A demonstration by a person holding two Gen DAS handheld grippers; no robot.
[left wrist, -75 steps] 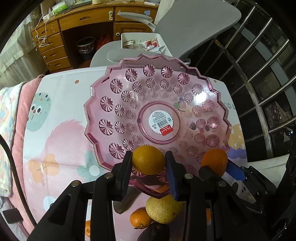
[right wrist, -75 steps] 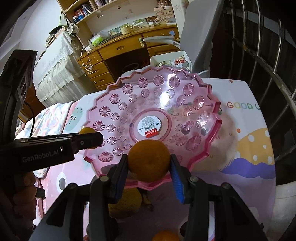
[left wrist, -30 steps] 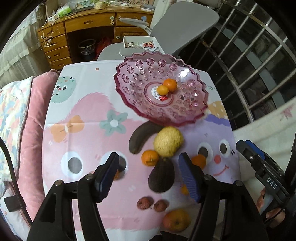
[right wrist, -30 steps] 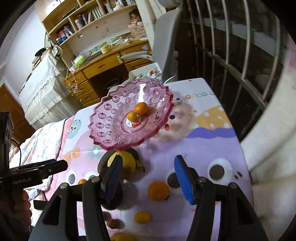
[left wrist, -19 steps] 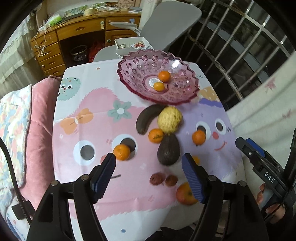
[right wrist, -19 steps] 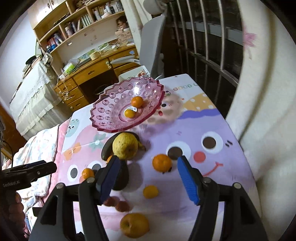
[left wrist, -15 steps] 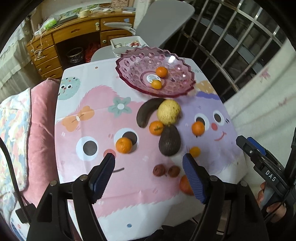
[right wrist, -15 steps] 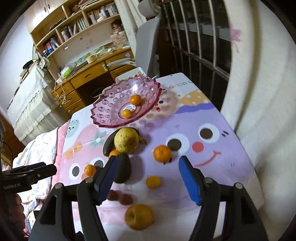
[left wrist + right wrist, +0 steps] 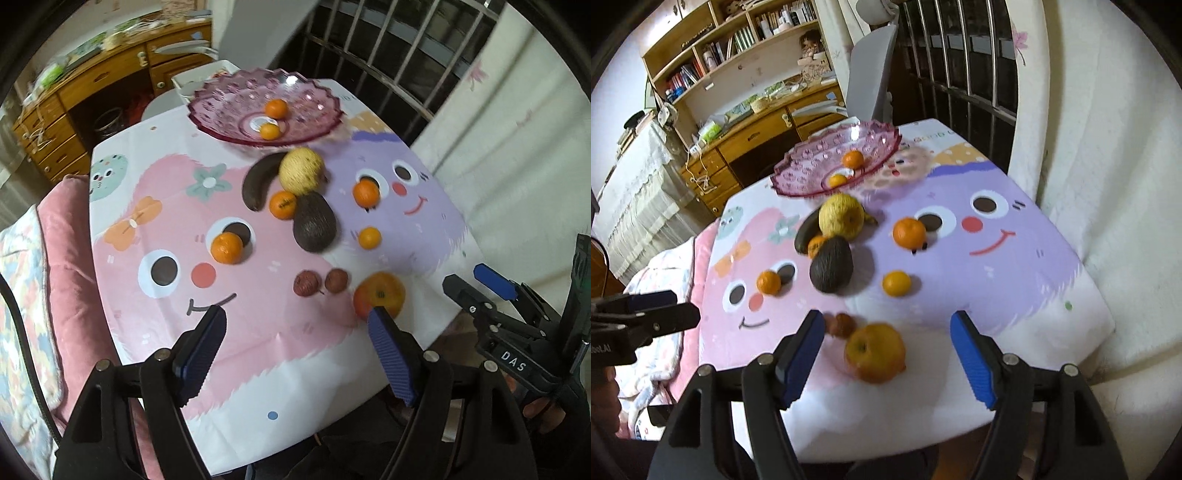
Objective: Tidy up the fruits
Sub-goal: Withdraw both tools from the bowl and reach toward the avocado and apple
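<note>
A pink faceted glass bowl (image 9: 229,110) stands at the far end of the bench (image 9: 295,369), holding two mandarins: one (image 9: 276,108) further back and a smaller one (image 9: 269,131) by a round sticker at the bowl's centre; the sticker's print is too small to read.

On the cartoon-face cloth in front of the bowl lie four more mandarins: one (image 9: 283,204) touching an avocado (image 9: 314,225), one (image 9: 226,248) to the left on a printed eye, one (image 9: 366,192) to the right, and a smaller one (image 9: 369,237) nearer. There is one yellow pear (image 9: 301,171) just in front of the bowl, one dark, blackened banana (image 9: 258,182) beside it, two small brown lychee-like fruits (image 9: 306,283) side by side, and one yellow-red apple (image 9: 378,295) near the bench's front edge.

The left gripper (image 9: 295,347) hangs over the near part of the cloth, its blue-padded fingers (image 9: 201,350) apart and empty. The right gripper (image 9: 888,349) has its fingers (image 9: 971,360) opening, with the apple (image 9: 875,351) seen between them but not touched.

Writing: "DAS" on the right gripper's body in the left view; "GOOD", blurred, on the cloth's far right corner.
</note>
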